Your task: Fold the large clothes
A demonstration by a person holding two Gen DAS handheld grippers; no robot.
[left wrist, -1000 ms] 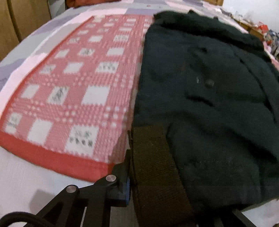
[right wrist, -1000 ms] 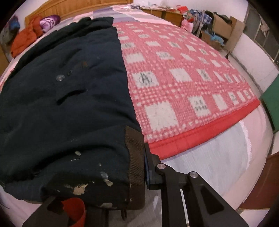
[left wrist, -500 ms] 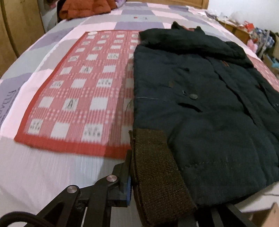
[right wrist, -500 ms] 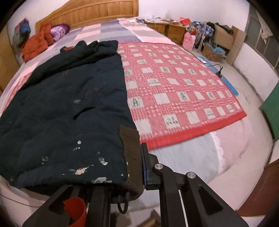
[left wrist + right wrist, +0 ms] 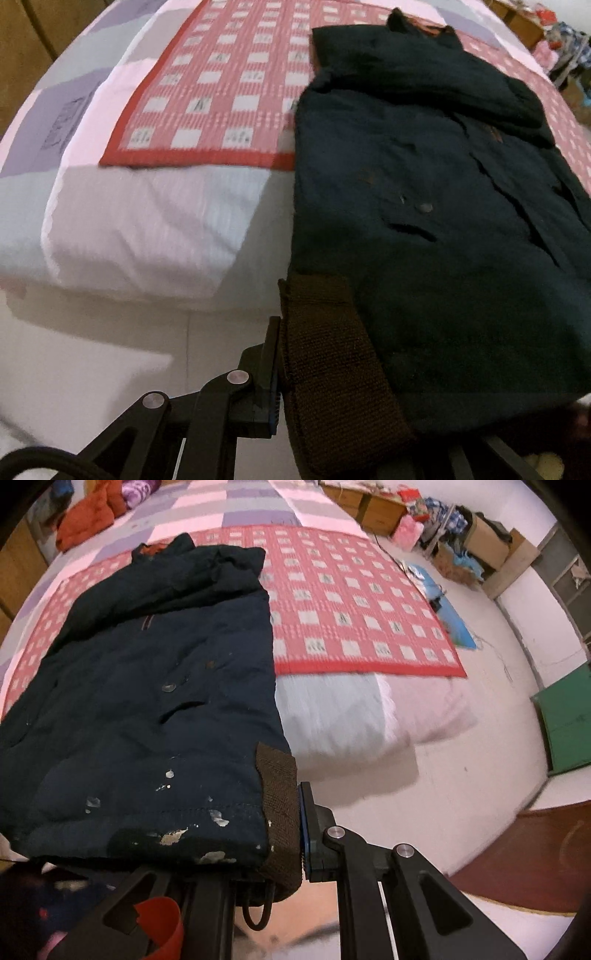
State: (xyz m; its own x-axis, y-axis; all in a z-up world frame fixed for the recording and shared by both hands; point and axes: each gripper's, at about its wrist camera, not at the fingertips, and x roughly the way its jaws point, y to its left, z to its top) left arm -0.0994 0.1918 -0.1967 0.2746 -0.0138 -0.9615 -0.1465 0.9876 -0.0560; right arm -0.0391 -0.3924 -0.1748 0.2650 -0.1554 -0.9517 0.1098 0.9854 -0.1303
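The dark jacket (image 5: 424, 206) is spread with its long axis running from 6 o'clock, at the hem, to 12 o'clock, at the collar, in both wrist views. Its upper part is laid on the red checked blanket (image 5: 229, 81) on the bed (image 5: 140, 229); its hem end is carried out past the bed's near edge, over the floor. The brown ribbed cuff (image 5: 332, 373) at the hem's left corner is clamped in the left tool (image 5: 280, 373), which is closed on it. The brown ribbed band (image 5: 280, 812) at the hem's right corner is gripped likewise by the right tool (image 5: 295, 827).

The whole garment is thus found ahead of both tools, toward 12 o'clock, and neither side is nearer. A fold is judged to require the hem being carried straight forward along that axis toward the collar.
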